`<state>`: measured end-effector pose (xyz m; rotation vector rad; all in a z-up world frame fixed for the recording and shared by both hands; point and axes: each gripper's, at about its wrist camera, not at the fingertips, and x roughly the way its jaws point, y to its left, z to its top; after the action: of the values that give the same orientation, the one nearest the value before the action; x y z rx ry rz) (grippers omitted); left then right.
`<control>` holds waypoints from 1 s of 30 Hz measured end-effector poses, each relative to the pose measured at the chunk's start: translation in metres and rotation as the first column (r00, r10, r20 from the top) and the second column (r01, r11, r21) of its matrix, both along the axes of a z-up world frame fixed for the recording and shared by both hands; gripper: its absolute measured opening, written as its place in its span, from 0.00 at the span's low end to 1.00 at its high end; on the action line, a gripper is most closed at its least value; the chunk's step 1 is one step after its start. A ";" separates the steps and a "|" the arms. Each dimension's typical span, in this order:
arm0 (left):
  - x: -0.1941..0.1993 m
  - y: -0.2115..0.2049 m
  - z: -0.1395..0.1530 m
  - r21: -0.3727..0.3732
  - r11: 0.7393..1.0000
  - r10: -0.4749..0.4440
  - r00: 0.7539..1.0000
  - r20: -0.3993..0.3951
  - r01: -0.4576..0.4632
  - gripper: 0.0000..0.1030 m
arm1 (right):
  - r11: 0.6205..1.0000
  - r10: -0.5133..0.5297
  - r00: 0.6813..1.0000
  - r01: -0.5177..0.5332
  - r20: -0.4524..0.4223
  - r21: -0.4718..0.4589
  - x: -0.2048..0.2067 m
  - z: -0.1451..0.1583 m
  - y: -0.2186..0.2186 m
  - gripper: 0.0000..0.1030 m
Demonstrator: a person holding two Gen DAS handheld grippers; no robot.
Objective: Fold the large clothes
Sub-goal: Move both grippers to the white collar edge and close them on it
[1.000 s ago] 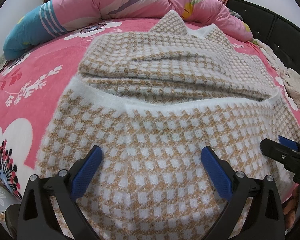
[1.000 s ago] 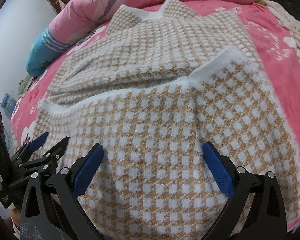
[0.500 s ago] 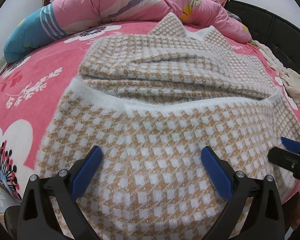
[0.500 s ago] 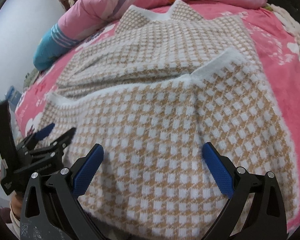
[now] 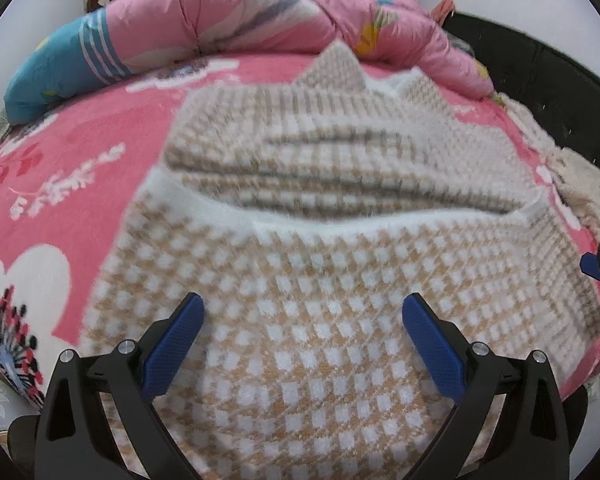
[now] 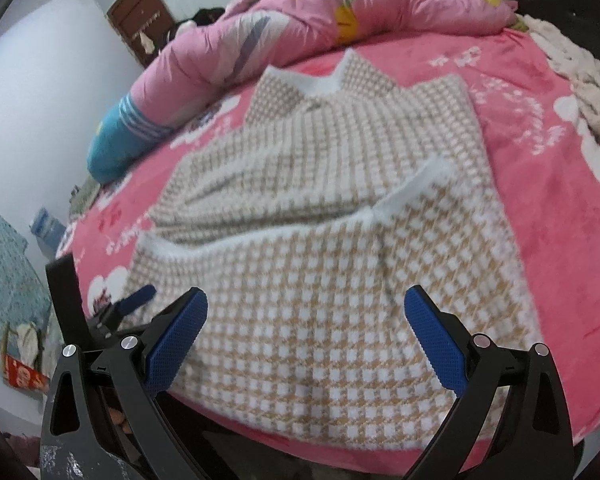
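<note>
Item: checked sweater (image 5: 324, 344), tan and white, lying flat on the pink bedsheet (image 5: 100, 184), its near part folded over the body so the fuzzy white hem (image 5: 340, 220) is running across the middle; collar points are facing the rolled pink duvet (image 5: 260, 12) at the far side.

Left gripper (image 5: 302, 334): you are holding it with the jaws spread wide, over the near folded panel, gripping nothing.

Right gripper (image 6: 306, 330): likewise spread and empty, hovering at the near edge, where the sweater is hanging slightly over the side of the bed.

Risks, as judged from here:
- The knit is looking thick and plush; if you are pinching only the top layer, the lower layer is likely staying behind and the fold is skewing.
- The near edge is overhanging; a pull toward you is apt to be dragging the whole garment off the mattress.
- The creases across the body (image 5: 340, 148) are lying under the fold line; folding over them is risking a lumpy stack.
- The cream knitted throw (image 6: 580, 76) is lying near the right side; a wide swing is risking a snag.
- Both views are blurring, so exact edge positions are hard to be trusting.
</note>
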<state>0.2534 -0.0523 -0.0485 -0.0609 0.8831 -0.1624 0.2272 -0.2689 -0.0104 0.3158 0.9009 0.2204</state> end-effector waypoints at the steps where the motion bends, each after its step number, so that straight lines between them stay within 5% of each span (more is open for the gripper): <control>1: -0.002 0.005 0.007 -0.001 1.000 0.003 0.999 0.034 -0.003 0.95 | 1.000 0.000 1.000 0.000 0.008 0.000 0.002 0.004 -0.001 0.92; 8: -0.003 0.032 0.041 -0.032 0.999 0.004 0.987 0.159 0.001 0.95 | 0.999 0.032 0.997 -0.030 0.070 -0.021 0.022 0.034 -0.007 0.92; 14: 0.033 0.053 0.080 -0.064 0.998 0.021 0.978 0.207 -0.008 0.95 | 0.999 0.038 0.993 -0.036 0.113 -0.021 0.062 0.067 -0.019 0.92; 22: 0.150 0.039 0.118 -0.109 0.992 -0.049 0.982 0.181 0.070 0.95 | 0.998 0.056 0.996 -0.055 0.065 -0.016 0.175 0.066 -0.039 0.92; 30: 0.295 -0.021 0.088 -0.132 0.985 -0.110 0.994 0.027 0.112 0.90 | 0.994 0.075 0.997 -0.075 -0.009 -0.075 0.301 0.046 -0.034 0.92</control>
<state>0.5485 -0.0736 0.0393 -0.1345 0.8556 -0.3260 0.5277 -0.3028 0.0351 0.2128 0.9260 0.2540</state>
